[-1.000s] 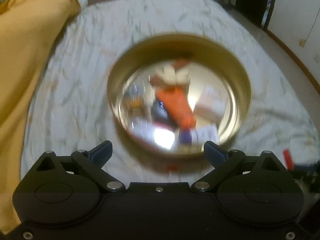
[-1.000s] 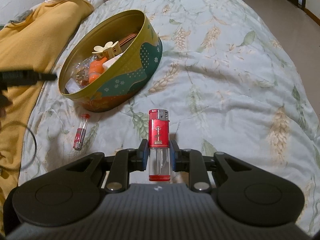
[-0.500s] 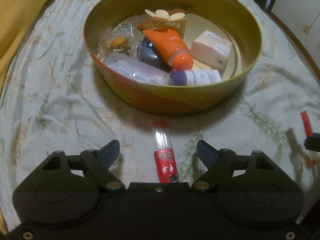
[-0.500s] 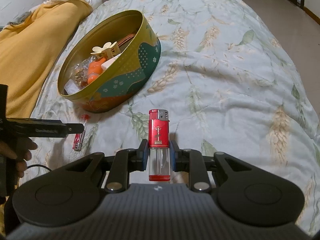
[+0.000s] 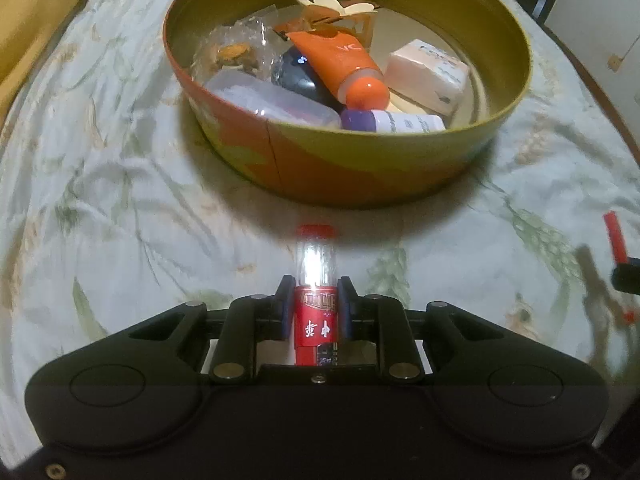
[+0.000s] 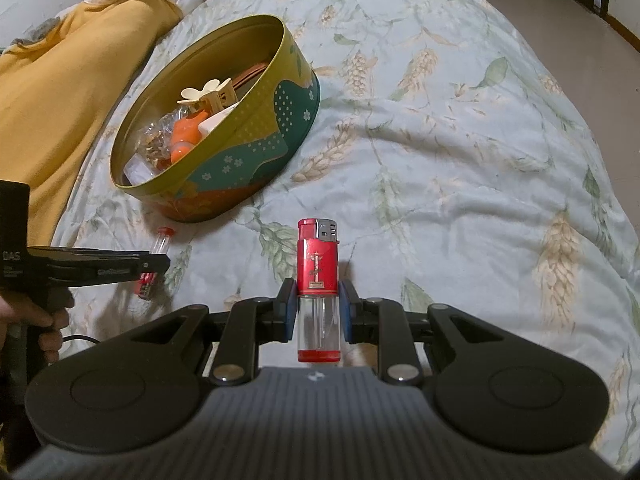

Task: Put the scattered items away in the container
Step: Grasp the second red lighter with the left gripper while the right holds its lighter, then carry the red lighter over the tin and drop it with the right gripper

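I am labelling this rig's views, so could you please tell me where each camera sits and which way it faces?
Left wrist: on the left gripper, looking down along its fingers at the small red tube it grips, the tin just beyond.
Right wrist: on the right gripper, clamped on the red lighter, facing across the bed; the person's left hand shows at left.
Shared: tin, tube, lighter and bedspread appear in both.
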A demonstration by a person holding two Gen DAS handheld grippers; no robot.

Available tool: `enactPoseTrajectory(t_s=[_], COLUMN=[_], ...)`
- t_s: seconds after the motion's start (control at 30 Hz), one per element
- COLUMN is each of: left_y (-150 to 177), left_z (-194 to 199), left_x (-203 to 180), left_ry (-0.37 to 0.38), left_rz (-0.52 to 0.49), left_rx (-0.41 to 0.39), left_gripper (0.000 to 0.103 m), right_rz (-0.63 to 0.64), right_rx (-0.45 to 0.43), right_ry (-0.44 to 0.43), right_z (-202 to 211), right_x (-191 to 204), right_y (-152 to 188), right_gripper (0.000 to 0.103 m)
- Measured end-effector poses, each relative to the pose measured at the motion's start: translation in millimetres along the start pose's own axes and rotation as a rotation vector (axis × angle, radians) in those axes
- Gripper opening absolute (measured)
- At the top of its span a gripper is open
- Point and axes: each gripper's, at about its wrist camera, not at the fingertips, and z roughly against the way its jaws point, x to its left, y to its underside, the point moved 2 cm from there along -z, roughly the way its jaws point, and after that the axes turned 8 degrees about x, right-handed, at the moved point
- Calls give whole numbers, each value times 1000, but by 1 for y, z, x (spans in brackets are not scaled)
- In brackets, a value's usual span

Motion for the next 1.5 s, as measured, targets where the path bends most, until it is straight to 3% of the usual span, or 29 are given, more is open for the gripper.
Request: enactPoseTrajectory(t_s=[0.37, 0.63, 0.73, 1.2, 1.47, 1.5], left_y=[36, 61, 67, 79, 85, 86], left_z=[39, 63, 70, 73, 74, 75], left_x=[6, 9, 10, 10, 10, 8], left_ry=[60, 36, 64, 80, 99, 100], left_rz=[64, 102, 119, 118, 122, 120], left_rx=[-82, -158, -189, -203, -201, -201], left_gripper=[20, 20, 20, 20, 20, 20], right_rz=[18, 64, 86, 240, 334, 328], right_rx=[-5, 21, 27, -44, -23, -23], right_ry=[4, 30, 43, 46, 64, 69], right_z=[2, 5, 9, 44, 15, 9], right_x=[2, 13, 19, 96, 161, 167], right_y=[0, -1, -6, -95, -138, -143], right_gripper=[25, 25, 25, 25, 25, 32])
